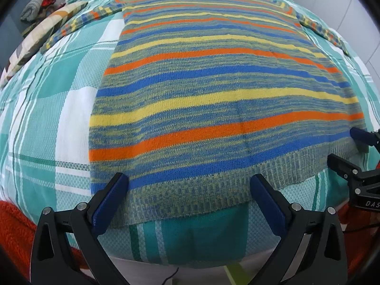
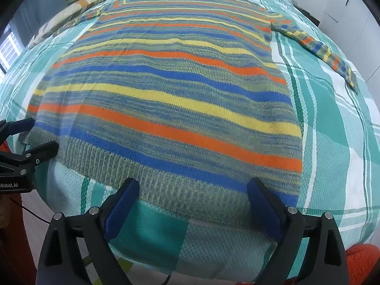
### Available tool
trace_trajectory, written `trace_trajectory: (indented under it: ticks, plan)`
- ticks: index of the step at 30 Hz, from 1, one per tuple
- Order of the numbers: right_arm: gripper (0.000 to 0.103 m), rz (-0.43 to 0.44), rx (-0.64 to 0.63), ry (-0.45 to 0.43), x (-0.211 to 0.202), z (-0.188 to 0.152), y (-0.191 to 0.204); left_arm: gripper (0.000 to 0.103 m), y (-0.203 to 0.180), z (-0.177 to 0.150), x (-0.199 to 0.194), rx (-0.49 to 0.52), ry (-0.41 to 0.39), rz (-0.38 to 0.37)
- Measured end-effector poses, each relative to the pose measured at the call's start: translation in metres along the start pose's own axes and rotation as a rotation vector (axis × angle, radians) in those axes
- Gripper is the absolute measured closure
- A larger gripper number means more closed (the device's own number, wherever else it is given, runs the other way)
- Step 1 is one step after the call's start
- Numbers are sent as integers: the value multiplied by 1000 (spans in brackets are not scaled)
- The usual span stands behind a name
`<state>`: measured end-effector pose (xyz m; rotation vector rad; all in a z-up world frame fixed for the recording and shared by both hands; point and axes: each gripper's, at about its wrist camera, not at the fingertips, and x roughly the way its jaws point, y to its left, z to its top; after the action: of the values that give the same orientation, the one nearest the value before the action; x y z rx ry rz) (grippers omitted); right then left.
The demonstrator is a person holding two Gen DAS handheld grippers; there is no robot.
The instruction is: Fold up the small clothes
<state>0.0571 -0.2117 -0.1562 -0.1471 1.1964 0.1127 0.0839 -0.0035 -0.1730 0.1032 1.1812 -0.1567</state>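
The striped sweater (image 1: 213,99) lies flat on the plaid bedspread (image 1: 59,109), its ribbed hem (image 2: 166,190) just ahead of both spread, empty claws, left gripper (image 1: 190,204) and right gripper (image 2: 192,204), so a shallow pinch could snag only the top layer or bedspread.

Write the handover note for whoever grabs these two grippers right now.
Left gripper: open, holding nothing, poised at the ribbed hem near the sweater's left corner.
Right gripper: open, holding nothing, at the hem toward the right corner.
Striped knit sweater: lies flat on the plaid bedspread, hem toward you, both sleeves spread out sideways.
Done: sweater laid out and smoothed, by the look of it.
Left: no fold made yet. Probably grip the hem corners, then fold the sleeves and body.
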Motion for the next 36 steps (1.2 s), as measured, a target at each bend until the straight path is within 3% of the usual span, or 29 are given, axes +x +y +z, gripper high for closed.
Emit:
trace_trajectory:
  ticks: [34, 36]
  plan:
    - [1, -4, -6, 36, 2, -2, -2, 1, -9, 0, -6, 48, 12, 10]
    - [1, 30, 16, 40, -5, -2, -5, 1, -5, 1, -17, 17, -34, -19]
